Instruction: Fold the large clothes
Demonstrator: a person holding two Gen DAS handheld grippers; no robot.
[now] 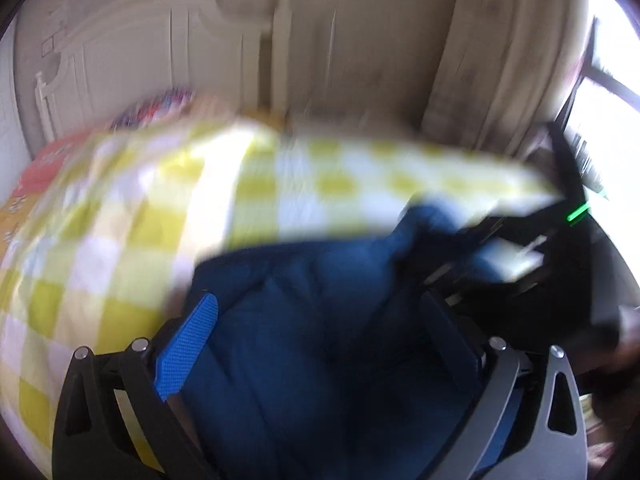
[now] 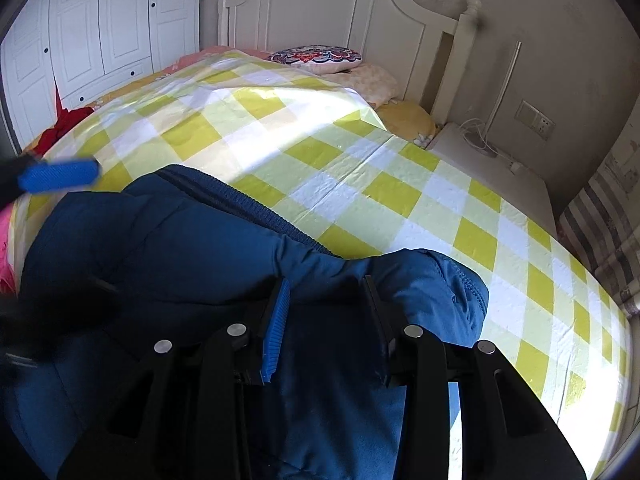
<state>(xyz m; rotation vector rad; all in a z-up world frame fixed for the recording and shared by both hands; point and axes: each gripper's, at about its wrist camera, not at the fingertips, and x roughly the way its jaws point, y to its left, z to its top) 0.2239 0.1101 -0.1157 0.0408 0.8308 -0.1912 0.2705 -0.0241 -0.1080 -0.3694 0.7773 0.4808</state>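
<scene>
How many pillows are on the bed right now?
2: a patterned pillow against the headboard, and a pale pillow right of it. The checked cover may hide more.

Wrist cams close over jacket (image 2: pixel 192 248).

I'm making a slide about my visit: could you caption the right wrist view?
Right hand-held gripper clamps a fold of a blue padded jacket on a yellow-checked bed cover.

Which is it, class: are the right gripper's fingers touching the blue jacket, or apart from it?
Touching. The right wrist view shows the right gripper closed on a fold of the blue jacket, fabric bunched between both fingers.
</scene>
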